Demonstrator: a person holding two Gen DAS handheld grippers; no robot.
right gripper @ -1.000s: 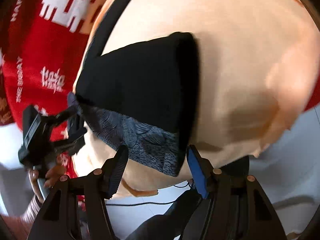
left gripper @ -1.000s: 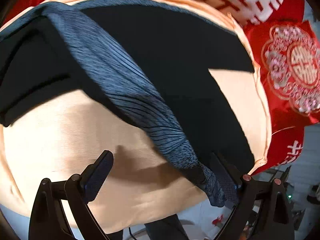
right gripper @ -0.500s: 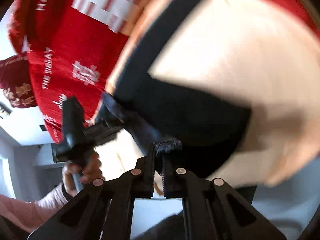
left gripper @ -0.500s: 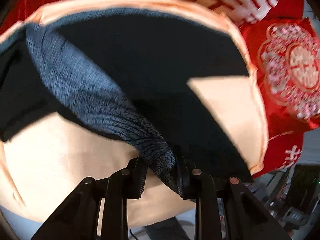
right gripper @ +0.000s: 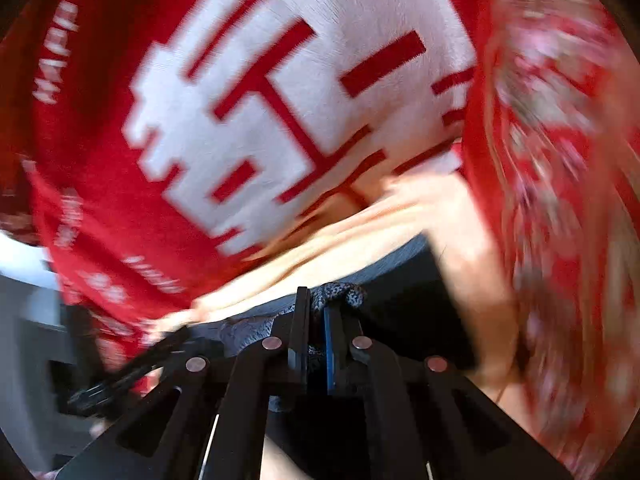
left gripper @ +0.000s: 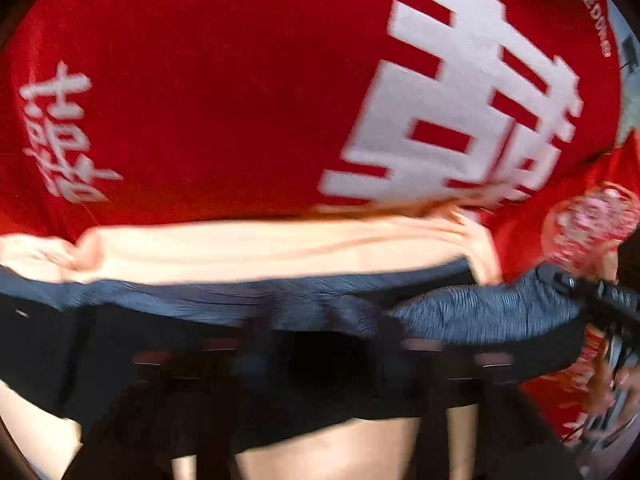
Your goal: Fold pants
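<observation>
The pants (left gripper: 280,360) are dark, with a blue-grey patterned waistband (left gripper: 480,312). They lie across a peach-coloured sheet (left gripper: 280,248) that covers part of a red blanket (left gripper: 200,100).

Right hand-held gripper (right gripper: 316,312): the jaws are pressed together and pinch a bunched fold of the waistband (right gripper: 340,294), which protrudes just beyond the fingertips.

Left hand-held gripper (left gripper: 320,356): heavy blur smears its frame against the dark fabric. Its jaws have just been opening after a pinch. Whether fabric sits between them, or whether they now stand spread, cannot be told from this view. In the right wrist view the same gripper (right gripper: 132,368) appears at lower left, also blurred.

Legible writing on the blanket: large white double-happiness characters (right gripper: 288,112); the word "WEDDING" (left gripper: 592,16) along the edge; smaller white characters (left gripper: 60,132) at left. Further lettering in the right wrist view is too blurred to read.

A red patterned cloth (right gripper: 560,160) lies beside the blanket.
</observation>
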